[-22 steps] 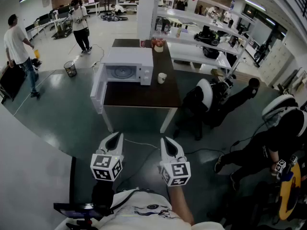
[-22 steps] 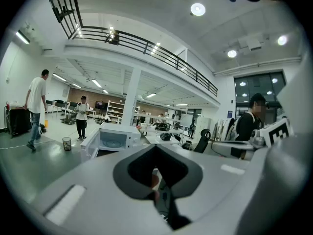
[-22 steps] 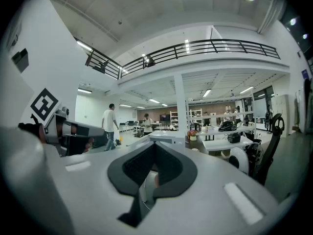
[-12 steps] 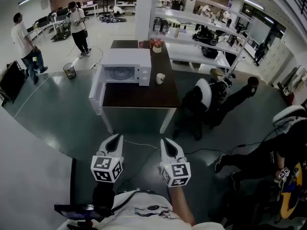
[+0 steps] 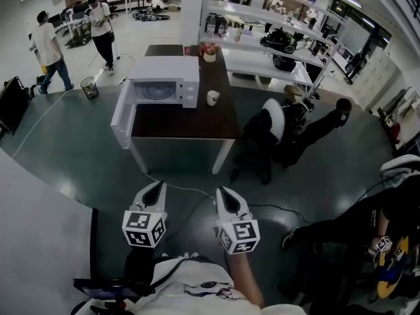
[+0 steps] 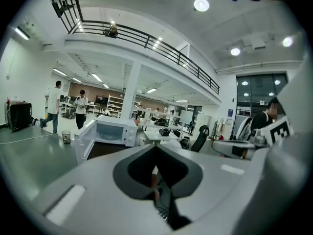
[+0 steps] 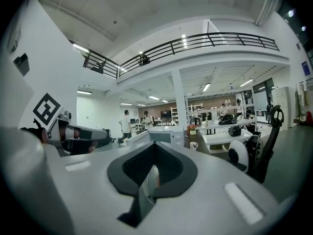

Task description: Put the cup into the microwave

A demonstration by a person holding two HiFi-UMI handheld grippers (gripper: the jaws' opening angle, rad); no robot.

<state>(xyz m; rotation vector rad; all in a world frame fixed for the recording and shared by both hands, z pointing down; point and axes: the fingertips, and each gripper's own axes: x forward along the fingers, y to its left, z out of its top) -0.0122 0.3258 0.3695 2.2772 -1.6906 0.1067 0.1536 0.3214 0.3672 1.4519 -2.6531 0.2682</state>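
Workshop hall, seen steeply from the camera on my head. I hold both tongs low and near, over the grey floor (image 5: 79, 169), well apart from the tabletop. My left tongs (image 5: 155, 188) have their jaws together with nothing between them. My right tongs (image 5: 225, 194) are likewise closed and empty. Each carries a black-and-white marker cube (image 5: 144, 228) at its near end.

Farther off, in the middle of the view, stands a dark brown tabletop (image 5: 184, 120) on white legs. A white microwave (image 5: 164, 84) sits on its far left part. The microwave door (image 5: 122, 115) is swung wide open to the left, past the tabletop's edge, and the cavity with its round turntable shows. The cup (image 5: 212, 98), small and white, stands upright on the tabletop just to the right of the microwave, outside it. A few small items sit at the tabletop's far end; I cannot tell what they are.

To the right of the tabletop is a black office chair (image 5: 272, 120) with a white back. Beyond it, long white shelving (image 5: 275, 28) holds equipment. A thin cable (image 5: 177, 188) trails across the floor between the tabletop and my tongs. A small waste bin (image 5: 86, 87) stands on the floor to the left of the microwave. Two people (image 5: 49, 48) stand in the far left of the hall. Another person in dark clothes (image 5: 394, 209) is at the right edge.
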